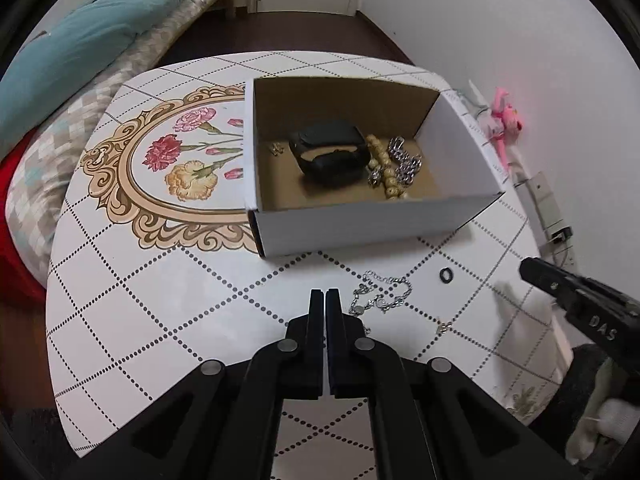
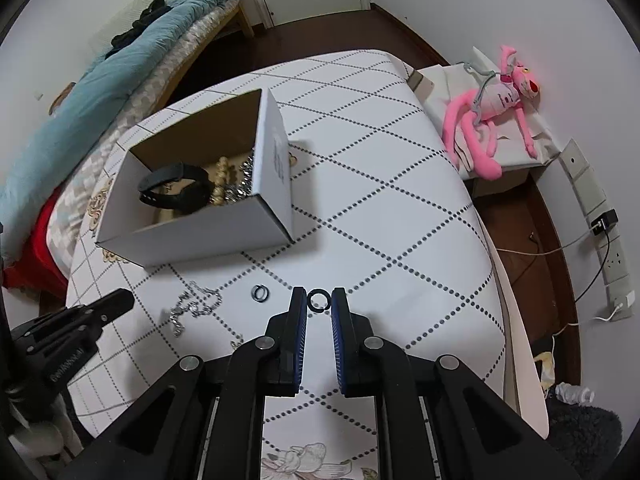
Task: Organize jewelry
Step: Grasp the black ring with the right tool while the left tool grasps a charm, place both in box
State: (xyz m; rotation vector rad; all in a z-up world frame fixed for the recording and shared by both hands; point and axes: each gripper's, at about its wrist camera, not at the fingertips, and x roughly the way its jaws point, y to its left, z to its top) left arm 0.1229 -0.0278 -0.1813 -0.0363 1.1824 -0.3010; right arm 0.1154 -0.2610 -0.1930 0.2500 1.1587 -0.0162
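Note:
An open white cardboard box (image 1: 360, 216) (image 2: 192, 236) holds a black watch (image 1: 328, 152) (image 2: 176, 188), a beaded bracelet (image 1: 382, 164) and a silver chain (image 1: 406, 160). On the table lie a silver chain (image 1: 378, 292) (image 2: 192, 304), a black ring (image 1: 446, 274) (image 2: 260, 293) and a small earring (image 1: 444, 326). My left gripper (image 1: 325, 294) is shut and empty, just left of the loose chain. My right gripper (image 2: 319, 300) is shut on a second black ring (image 2: 319, 300), held upright between its fingertips above the table.
The table (image 1: 160, 300) has a dotted-diamond cloth with a flower medallion (image 1: 180, 160). A bed with a teal blanket (image 1: 80, 52) is at left. A pink plush toy (image 2: 496, 108) lies on a stand at right, with a power strip (image 2: 600, 224) on the wall.

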